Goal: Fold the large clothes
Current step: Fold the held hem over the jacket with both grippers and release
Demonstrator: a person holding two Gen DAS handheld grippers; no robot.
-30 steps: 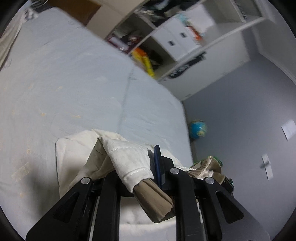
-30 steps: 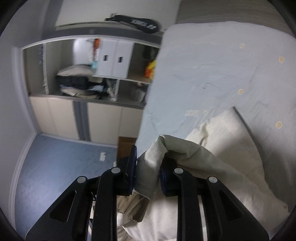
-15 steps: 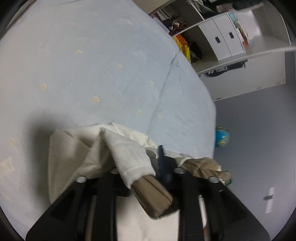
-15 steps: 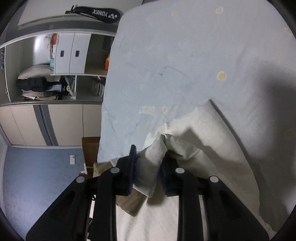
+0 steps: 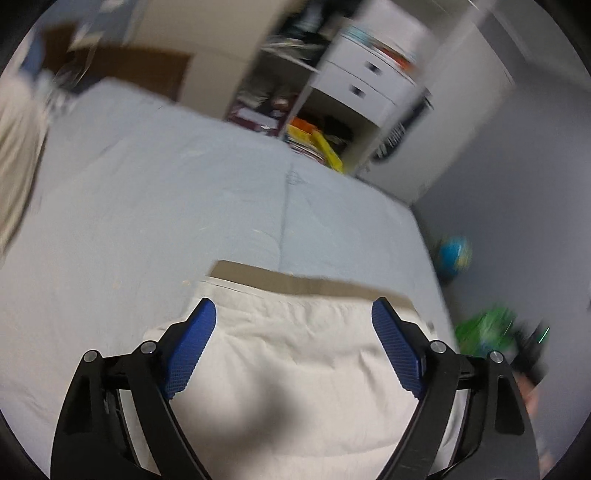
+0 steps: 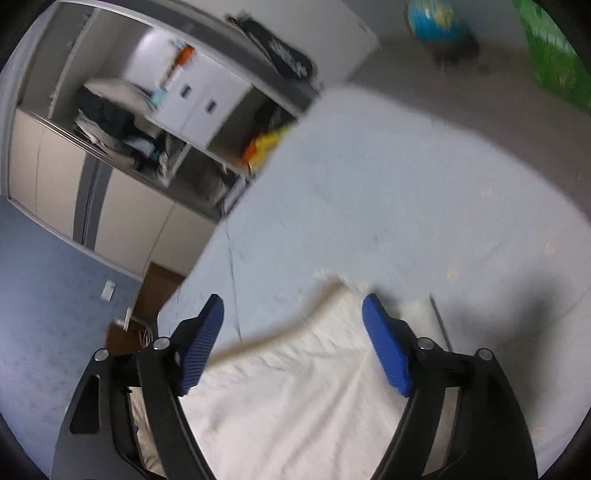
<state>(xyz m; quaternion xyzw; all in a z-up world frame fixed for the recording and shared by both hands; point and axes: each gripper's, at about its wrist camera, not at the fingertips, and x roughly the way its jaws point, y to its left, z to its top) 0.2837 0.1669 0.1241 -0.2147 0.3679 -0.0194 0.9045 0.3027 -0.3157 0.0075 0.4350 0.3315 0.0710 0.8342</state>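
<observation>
Both tools released, left tool (image 5: 293, 317) and right tool (image 6: 293, 312) opening empty, garment (image 5: 295, 369) flat near bed (image 5: 147, 206) edge

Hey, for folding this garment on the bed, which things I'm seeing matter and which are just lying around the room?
Part of the job:
- cream garment, lying folded on the bed
- bed
- left gripper, jaws opening, nothing between the pads
- right gripper, jaws opening, nothing gripped

Just lying about:
- globe
- white drawers
- yellow item on the shelf
</observation>
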